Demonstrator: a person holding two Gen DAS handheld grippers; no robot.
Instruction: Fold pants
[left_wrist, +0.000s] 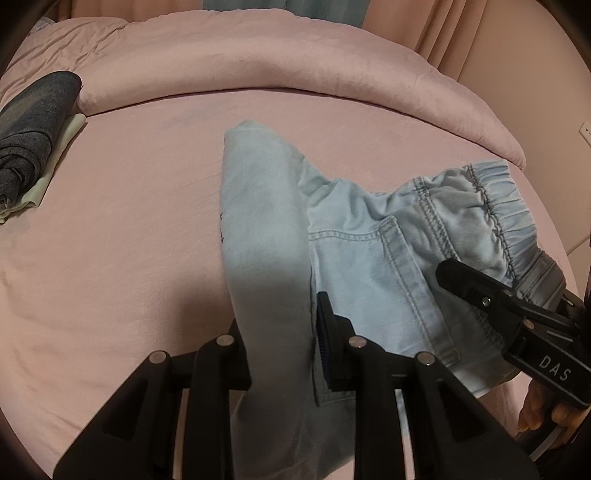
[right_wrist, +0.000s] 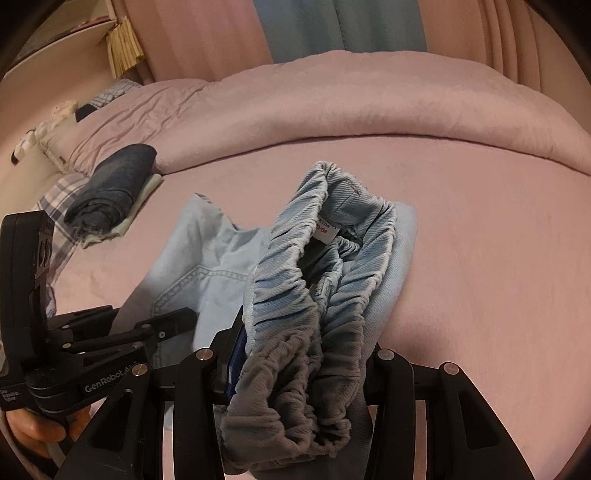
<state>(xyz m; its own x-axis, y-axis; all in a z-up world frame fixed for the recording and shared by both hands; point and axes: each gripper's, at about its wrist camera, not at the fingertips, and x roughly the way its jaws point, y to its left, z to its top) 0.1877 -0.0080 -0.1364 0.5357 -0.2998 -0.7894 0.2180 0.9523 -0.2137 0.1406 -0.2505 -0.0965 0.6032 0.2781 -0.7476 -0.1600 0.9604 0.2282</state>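
Both hand-held grippers pinching light-blue pants (left_wrist: 369, 236): left hand-held gripper (left_wrist: 280, 350) on leg fabric, right hand-held gripper (right_wrist: 303, 365) on waistband.

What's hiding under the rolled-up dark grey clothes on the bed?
A pale green folded cloth lies under the dark grey rolled clothes, its edges poking out on the pink bed sheet. How far it reaches underneath, or anything else below, is covered.

A: What's on the pink bed sheet (left_wrist: 129, 221)?

B: One pair of light-blue denim pants (left_wrist: 369, 236). At the upper left lies one folded dark-grey garment (left_wrist: 33, 122) on one pale folded cloth (left_wrist: 70, 129).

A: Tools?

B: Two black two-finger grippers, left (left_wrist: 280, 347) and right (right_wrist: 303, 369). One bunched pink duvet (right_wrist: 332, 107) across the top.
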